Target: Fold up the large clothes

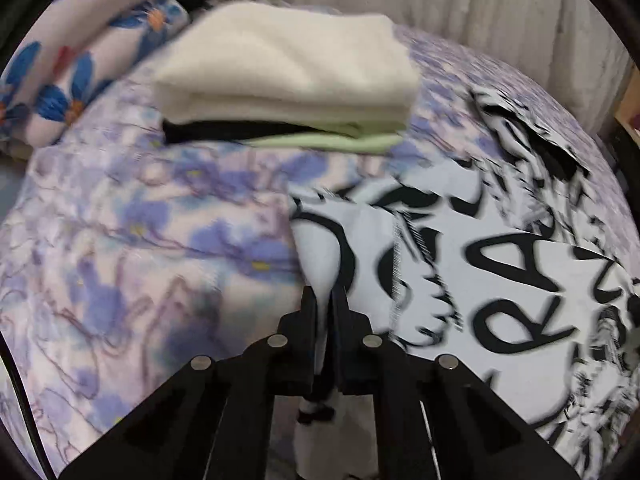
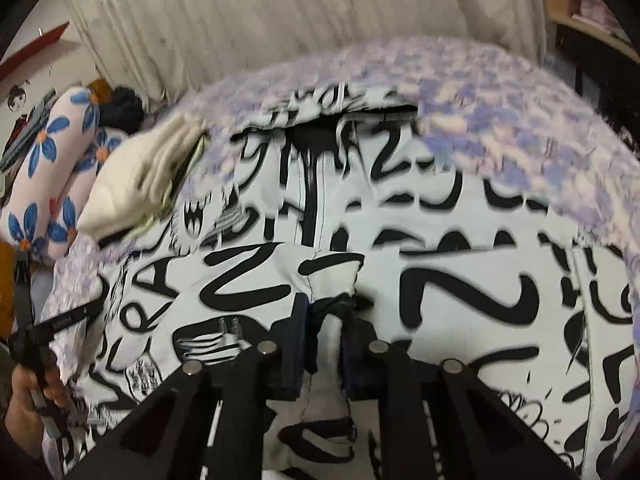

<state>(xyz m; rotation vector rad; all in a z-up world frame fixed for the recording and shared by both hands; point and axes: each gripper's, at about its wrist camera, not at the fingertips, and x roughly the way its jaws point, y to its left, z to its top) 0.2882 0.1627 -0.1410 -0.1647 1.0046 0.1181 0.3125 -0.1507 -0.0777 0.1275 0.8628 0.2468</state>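
The right wrist view is showing most of the black-and-white printed garment lying spread across the purple floral bedspread, with its dark neck opening toward the far edge near the pale curtain; the left wrist view is showing only one portion of that garment, with bare bedspread filling the left half of the picture. The left view is giving a close look at the stack of folded clothes, cream on top with black and light green layers beneath, resting on the bedspread beside the blue-flowered pillows; the right view is showing the same stack small and at the left margin. The left gripper is nearly closed, pinching a raised fold of the garment's edge between its fingers. The right gripper is slightly wider, clamping a bunched ridge of the garment. The right view is also showing the person's left hand holding the left gripper's handle at the lower left.
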